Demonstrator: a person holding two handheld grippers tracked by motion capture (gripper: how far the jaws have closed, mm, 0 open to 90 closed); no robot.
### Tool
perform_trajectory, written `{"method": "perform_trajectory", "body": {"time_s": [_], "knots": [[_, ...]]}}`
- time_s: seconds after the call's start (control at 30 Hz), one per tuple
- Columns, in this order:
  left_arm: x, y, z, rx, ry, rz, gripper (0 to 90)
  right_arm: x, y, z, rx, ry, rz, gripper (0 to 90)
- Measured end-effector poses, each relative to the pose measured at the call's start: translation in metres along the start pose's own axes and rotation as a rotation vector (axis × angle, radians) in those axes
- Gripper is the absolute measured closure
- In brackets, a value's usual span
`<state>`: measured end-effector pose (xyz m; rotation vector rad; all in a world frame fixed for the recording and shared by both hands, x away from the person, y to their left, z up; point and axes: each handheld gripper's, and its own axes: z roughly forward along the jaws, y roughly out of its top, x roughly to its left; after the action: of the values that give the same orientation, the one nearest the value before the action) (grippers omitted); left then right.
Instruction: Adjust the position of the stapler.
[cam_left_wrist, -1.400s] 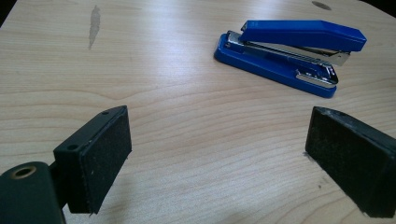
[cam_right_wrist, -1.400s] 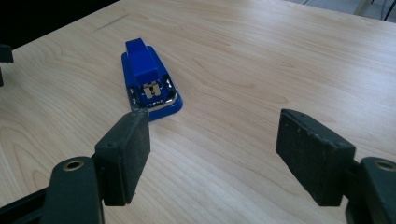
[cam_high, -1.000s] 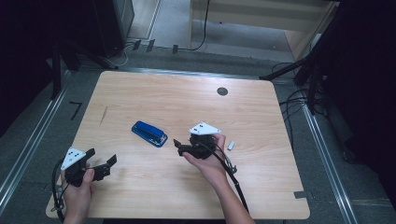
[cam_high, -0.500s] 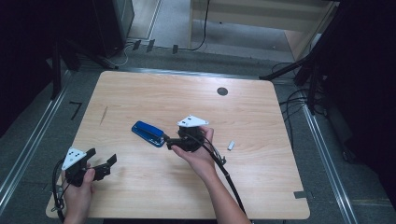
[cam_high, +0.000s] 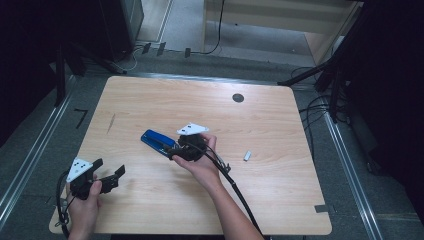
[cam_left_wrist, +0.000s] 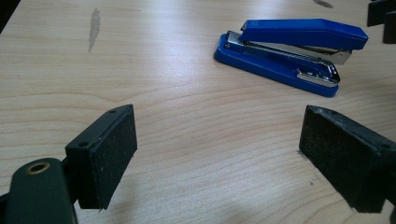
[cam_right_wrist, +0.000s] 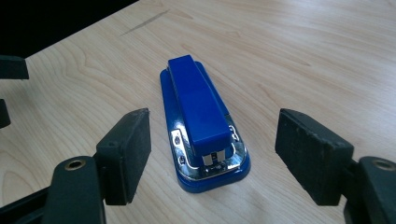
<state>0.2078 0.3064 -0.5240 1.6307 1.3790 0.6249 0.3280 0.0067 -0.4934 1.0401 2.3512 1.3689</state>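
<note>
A: Stapler (cam_right_wrist: 198, 121) at mid-bench, blue, lying flat on the wood, arm down on its base. We see our right tongs (cam_right_wrist: 212, 156) lined up on its rear end, one pad on either side, neither pad touching it.

B: How wide do we stand there?

A: Wide open, with clear wood showing between each pad and the stapler's sides. Nothing is held. From the high view, the right tongs (cam_high: 172, 152) sit just at the stapler's (cam_high: 158, 142) near end.

B: And our left?

A: Left tongs (cam_high: 107, 172) rest near the bench's (cam_high: 280, 200) front left corner, well apart from the stapler. In the left gripper view they (cam_left_wrist: 215, 154) gape over bare wood, empty, with the stapler (cam_left_wrist: 287, 53) farther off.

B: So what do we count as done?

A: We judge the approach all but finished: the right tongs straddle the target. Grip, lift and any placing are all left to do. Closing on the stapler is not yet begun.

B: Anything else on the bench?

A: A small white piece (cam_high: 247, 155) lies to the right of our right hand (cam_high: 200, 165), untouched, and a dark round mark (cam_high: 238, 98) sits toward the far edge.
</note>
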Motion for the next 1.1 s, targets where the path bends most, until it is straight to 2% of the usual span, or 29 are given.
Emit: {"method": "perform_trajectory", "body": {"time_s": [0.3, 0.33, 0.37, 0.53, 0.8, 0.97, 1.1], "knots": [[-0.001, 0.000, 0.000, 0.002, 0.002, 0.003, 12.4, 0.004, -0.001, 0.021, 0.014, 0.021, -0.005, 38.0], [-0.001, 0.000, 0.000, 0.002, 0.002, 0.003, 12.5, 0.004, -0.002, 0.025, 0.020, 0.032, -0.001, 44.9], [-0.001, 0.000, 0.001, 0.003, 0.002, 0.004, 12.6, 0.003, -0.002, 0.027, 0.023, 0.040, -0.003, 45.9], [-0.001, 0.000, 0.001, 0.005, -0.002, 0.007, 12.8, 0.002, -0.002, 0.033, 0.014, 0.032, -0.003, 48.9], [-0.001, 0.000, 0.001, 0.002, -0.004, 0.003, 13.2, 0.003, -0.001, 0.051, 0.054, 0.029, 0.004, 54.1], [-0.001, 0.000, 0.001, 0.003, -0.006, 0.002, 13.2, 0.003, -0.002, 0.058, 0.050, 0.035, 0.014, 58.6], [-0.001, 0.000, 0.001, 0.003, -0.006, 0.002, 13.2, 0.004, -0.002, 0.059, 0.046, 0.032, -0.004, 59.4]]}}
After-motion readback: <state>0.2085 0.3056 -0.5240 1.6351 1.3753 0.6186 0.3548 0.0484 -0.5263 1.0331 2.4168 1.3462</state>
